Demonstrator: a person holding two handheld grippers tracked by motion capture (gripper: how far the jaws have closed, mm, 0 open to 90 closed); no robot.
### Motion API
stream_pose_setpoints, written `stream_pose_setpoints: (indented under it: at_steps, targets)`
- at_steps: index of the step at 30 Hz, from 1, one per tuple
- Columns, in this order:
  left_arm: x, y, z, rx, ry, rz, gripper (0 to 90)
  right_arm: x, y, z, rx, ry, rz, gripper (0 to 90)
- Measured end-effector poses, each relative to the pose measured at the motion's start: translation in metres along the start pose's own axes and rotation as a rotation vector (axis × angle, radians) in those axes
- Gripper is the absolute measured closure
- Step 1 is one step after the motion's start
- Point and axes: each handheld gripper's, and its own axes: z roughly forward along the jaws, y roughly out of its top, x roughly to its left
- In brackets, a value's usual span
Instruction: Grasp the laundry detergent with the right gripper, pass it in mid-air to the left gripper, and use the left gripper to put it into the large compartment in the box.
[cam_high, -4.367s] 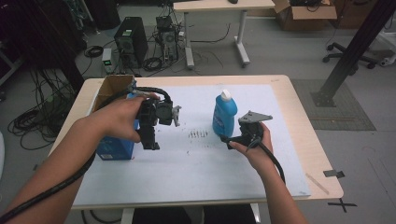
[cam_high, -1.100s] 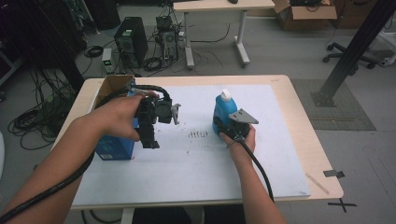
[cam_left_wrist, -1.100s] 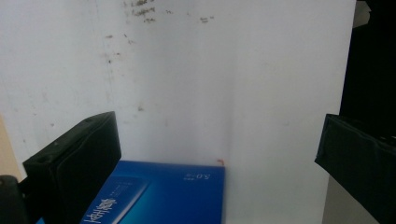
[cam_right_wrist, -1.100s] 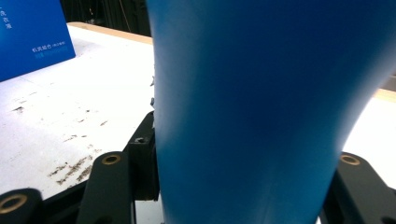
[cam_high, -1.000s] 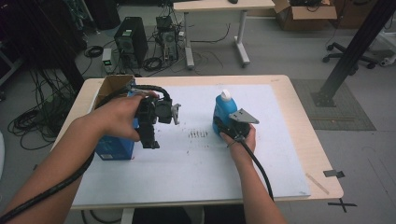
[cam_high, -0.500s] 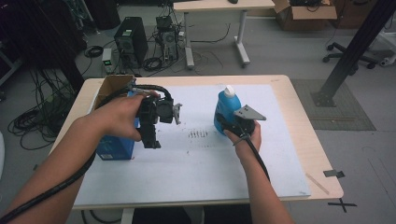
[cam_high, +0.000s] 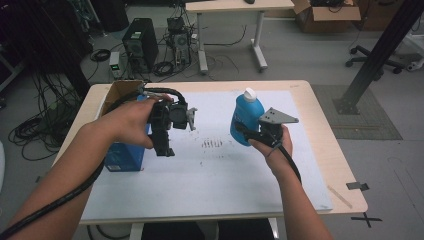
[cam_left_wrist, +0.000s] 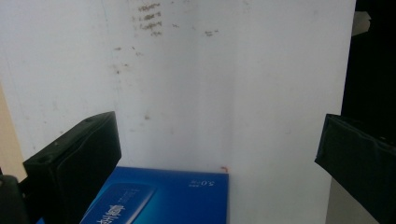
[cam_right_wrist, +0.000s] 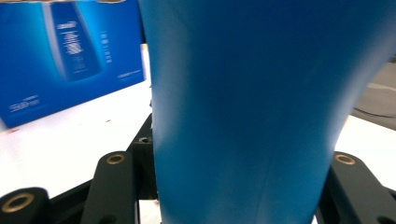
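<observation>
On the table (cam_high: 320, 165), which is covered by a white sheet (cam_high: 220, 175), a blue bottle (cam_high: 246, 120) with a white cap (cam_high: 249, 94) stands to the right of the middle, leaning a little as the right claw (cam_high: 245, 131) clasps its lower body from the person's side. In the right gripper view the bottle (cam_right_wrist: 252, 102) sits between the two black jaws, which press against its sides low down, so this claw is clenched on the bottle. The right hand (cam_high: 272, 147) holds the tool just behind the bottle, with the grey three-cornered plate (cam_high: 276, 116) above it and the black cable (cam_high: 292, 167) trailing back along the forearm. The left claw (cam_high: 162, 149) is held above the left part of the sheet, pointing down, in the left hand (cam_high: 127, 122). In the left gripper view its jaws stand wide apart with nothing between them, so it is released; below them lie the white sheet (cam_left_wrist: 224, 84) with a few dark smudges (cam_left_wrist: 149, 18) and the corner of a blue box (cam_left_wrist: 163, 196). In the high view that blue box (cam_high: 122, 157) sits at the left edge of the sheet, partly under the left forearm, well apart from the bottle, and a brown cardboard box (cam_high: 117, 92) stands just behind it. The right gripper view also shows the blue box (cam_right_wrist: 70, 56) beyond the bottle.
</observation>
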Motion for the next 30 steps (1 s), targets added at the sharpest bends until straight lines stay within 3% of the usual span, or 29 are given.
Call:
stream_pose_setpoints:
  at_steps: [3,15,22,30]
  targets:
    - [0.001,0.0,-0.001,-0.002,0.002,-0.002,0.2,0.001,0.002,-0.004,0.008,0.022,-0.015,45.1]
    - [-0.001,0.006,-0.008,-0.015,0.002,0.013,0.2,0.014,0.005,-0.014,0.05,0.249,-0.144,45.1]
    - [-0.001,0.009,-0.013,-0.022,-0.005,0.02,0.2,0.026,0.001,-0.009,0.084,0.36,-0.205,45.1]
    - [-0.002,0.012,-0.016,-0.012,-0.014,0.021,0.2,0.039,-0.005,0.001,0.093,0.462,-0.236,45.1]
